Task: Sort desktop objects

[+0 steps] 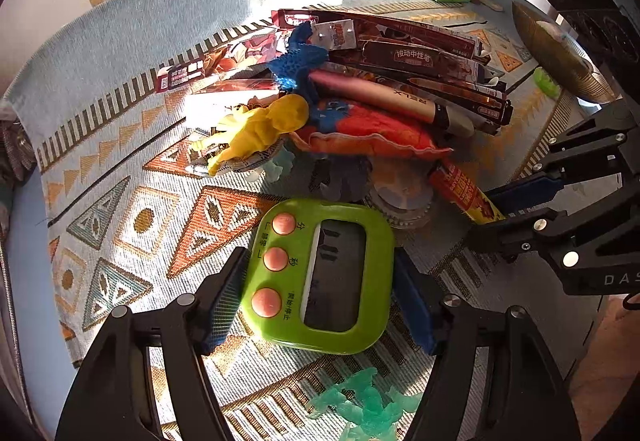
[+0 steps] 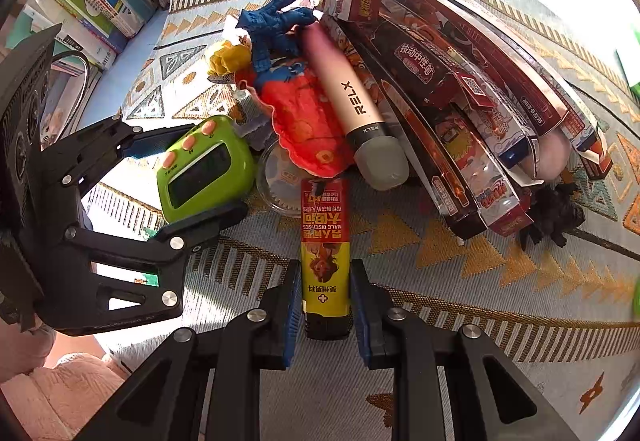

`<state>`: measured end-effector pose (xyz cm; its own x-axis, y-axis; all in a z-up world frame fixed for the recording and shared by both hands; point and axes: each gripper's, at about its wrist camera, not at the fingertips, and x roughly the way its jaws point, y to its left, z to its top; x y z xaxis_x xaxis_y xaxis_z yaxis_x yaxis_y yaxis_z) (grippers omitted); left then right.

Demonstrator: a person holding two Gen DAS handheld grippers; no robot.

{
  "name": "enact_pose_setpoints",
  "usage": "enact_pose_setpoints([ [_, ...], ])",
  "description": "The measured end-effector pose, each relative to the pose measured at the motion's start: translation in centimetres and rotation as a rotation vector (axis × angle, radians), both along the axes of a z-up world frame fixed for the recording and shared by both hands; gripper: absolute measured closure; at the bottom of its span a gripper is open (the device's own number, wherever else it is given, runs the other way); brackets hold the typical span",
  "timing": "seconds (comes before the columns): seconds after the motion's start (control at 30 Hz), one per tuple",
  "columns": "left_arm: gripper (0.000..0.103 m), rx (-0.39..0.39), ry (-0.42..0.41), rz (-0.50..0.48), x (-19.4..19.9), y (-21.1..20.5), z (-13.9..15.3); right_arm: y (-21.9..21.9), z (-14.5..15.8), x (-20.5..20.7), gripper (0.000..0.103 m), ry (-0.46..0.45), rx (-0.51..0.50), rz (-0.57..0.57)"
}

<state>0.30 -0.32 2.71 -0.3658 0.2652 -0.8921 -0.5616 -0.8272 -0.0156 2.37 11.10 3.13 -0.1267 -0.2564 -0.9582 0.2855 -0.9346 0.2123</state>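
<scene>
Though heaped, toys just beyond timer

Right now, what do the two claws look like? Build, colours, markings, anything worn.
Both match: matte black angular linkage arms with cut-out slots and round silver pivot bolts, fingers faced with ribbed blue pads. The left claw and right claw share this build. The right claw's body carries pale lettering "DAS", cut off by the frame edge. A pink knitted sleeve shows behind the left claw. No cables visible.

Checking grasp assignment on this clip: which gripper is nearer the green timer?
Left. The left gripper straddles the green timer, a finger along each side. The right gripper is off to the side, shut on the red-and-yellow tube.
</scene>
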Motion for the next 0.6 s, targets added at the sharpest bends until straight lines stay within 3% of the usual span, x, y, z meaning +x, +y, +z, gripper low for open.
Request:
enact_pose_setpoints([
  [0.6,0.039,0.072,0.009,0.162,1.3,-3.0,2.9,0.1,0.7,1.0,0.081,0.011,-0.022,0.028],
])
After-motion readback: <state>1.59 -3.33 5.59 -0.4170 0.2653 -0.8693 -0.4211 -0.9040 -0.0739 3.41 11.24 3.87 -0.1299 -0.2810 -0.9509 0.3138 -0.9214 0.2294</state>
